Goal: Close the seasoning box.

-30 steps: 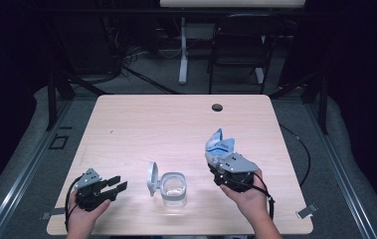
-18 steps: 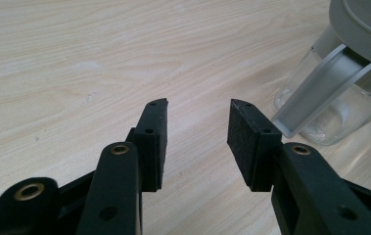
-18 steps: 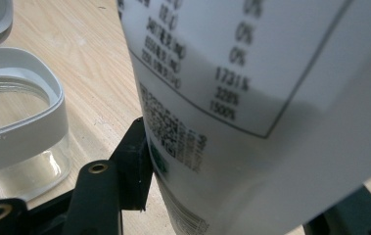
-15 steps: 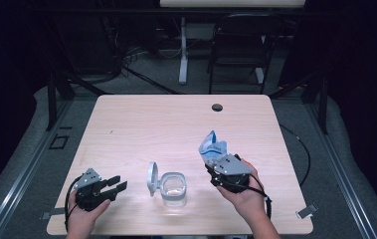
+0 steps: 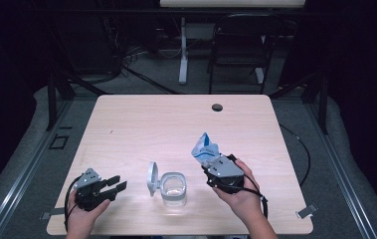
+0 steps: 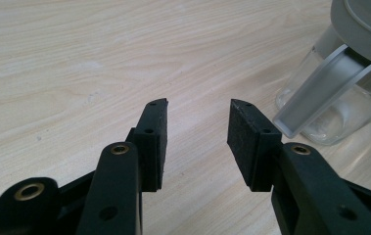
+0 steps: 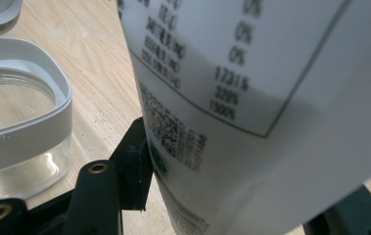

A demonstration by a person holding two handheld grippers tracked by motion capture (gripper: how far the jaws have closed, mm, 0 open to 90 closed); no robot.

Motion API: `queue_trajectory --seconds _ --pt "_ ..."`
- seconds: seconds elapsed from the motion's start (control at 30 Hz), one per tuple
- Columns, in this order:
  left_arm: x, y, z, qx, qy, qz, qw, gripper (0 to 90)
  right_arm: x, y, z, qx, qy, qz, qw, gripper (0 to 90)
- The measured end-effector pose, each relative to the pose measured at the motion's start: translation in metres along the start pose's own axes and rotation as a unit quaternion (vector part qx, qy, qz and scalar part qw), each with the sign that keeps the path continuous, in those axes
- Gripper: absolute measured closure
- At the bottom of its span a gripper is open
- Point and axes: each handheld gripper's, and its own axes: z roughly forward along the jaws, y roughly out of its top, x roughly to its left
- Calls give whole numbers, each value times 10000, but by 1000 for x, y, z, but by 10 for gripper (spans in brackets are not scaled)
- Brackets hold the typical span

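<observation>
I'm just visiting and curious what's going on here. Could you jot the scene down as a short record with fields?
Surface: pale wooden table
Left tongs: open, holding nothing, resting near the table's front edge
Right tongs: shut on a blue-and-white pouch, printed side facing their camera
Container: clear jar with white rim, between the two tongs
Lid: grey lid flipped open, standing at the jar's left
Jar contents: looks empty
</observation>
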Motion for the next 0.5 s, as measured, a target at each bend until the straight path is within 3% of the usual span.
queue_trajectory --seconds 0.5 --pt "1 0 0 26 6 6 10000 598 7 3 4 64 18 -238 9997 448"
